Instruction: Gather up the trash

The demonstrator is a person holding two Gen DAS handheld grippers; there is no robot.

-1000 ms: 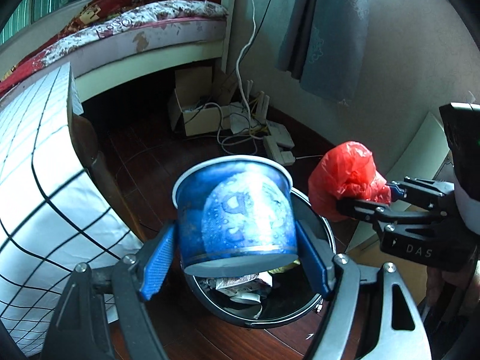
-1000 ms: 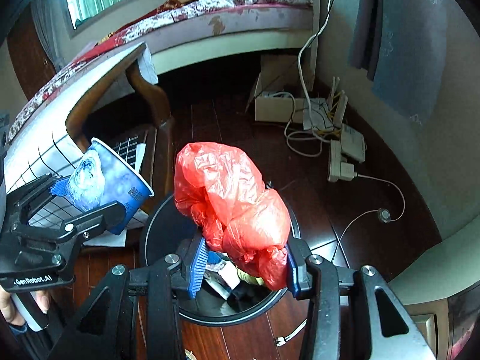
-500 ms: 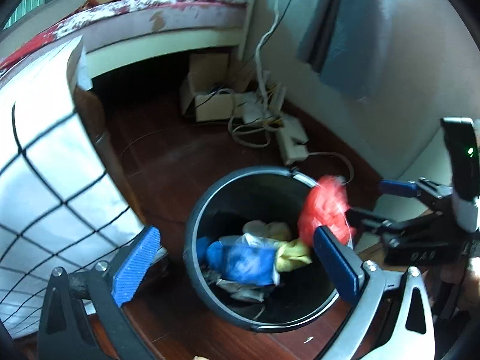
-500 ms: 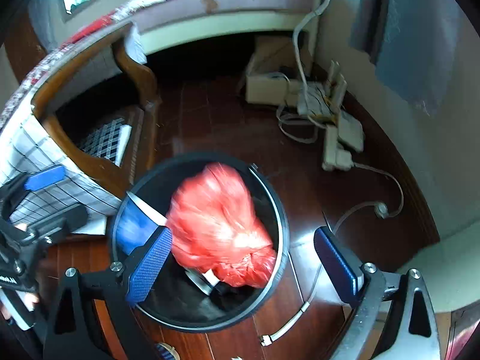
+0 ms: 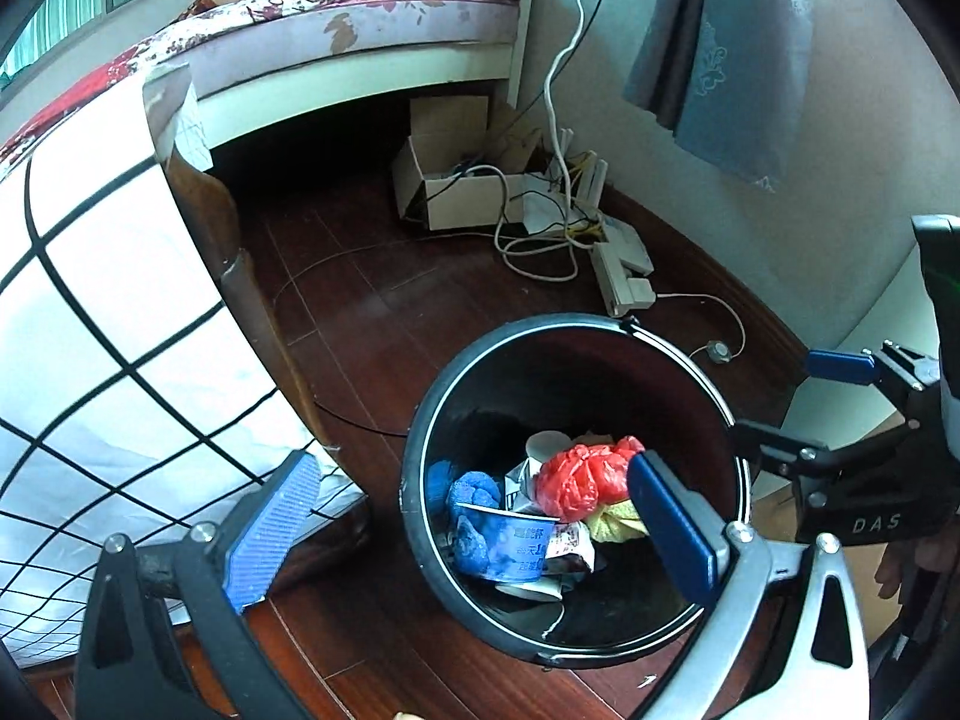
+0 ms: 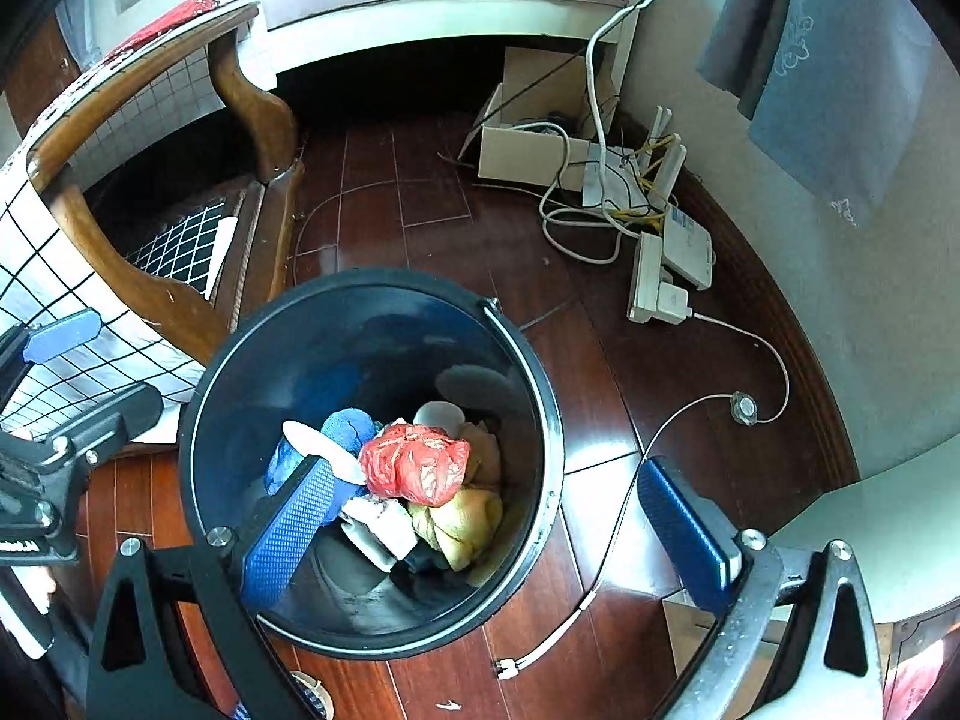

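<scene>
A black round trash bin (image 5: 420, 438) (image 6: 543, 372) stands on the dark wooden floor. Inside lie a blue paper cup (image 5: 504, 546) (image 6: 300, 450), a crumpled red plastic bag (image 5: 576, 477) (image 6: 417, 462), yellow wrappers (image 6: 465, 519) and other scraps. My left gripper (image 5: 474, 531) is open and empty, held above the bin's near side. My right gripper (image 6: 492, 531) is open and empty above the bin. The right gripper shows at the right of the left wrist view (image 5: 840, 396). The left gripper shows at the left of the right wrist view (image 6: 72, 372).
A wooden table with a checked white cloth (image 5: 120, 324) (image 6: 72, 300) stands to the left of the bin. A cardboard box (image 5: 456, 192), white cables, a router and a power strip (image 6: 651, 282) lie on the floor by the wall. A bed (image 5: 360, 18) is behind.
Both grippers opened. The blue cup dropped from the left one and the red bag from the right one, and both now lie in the bin.
</scene>
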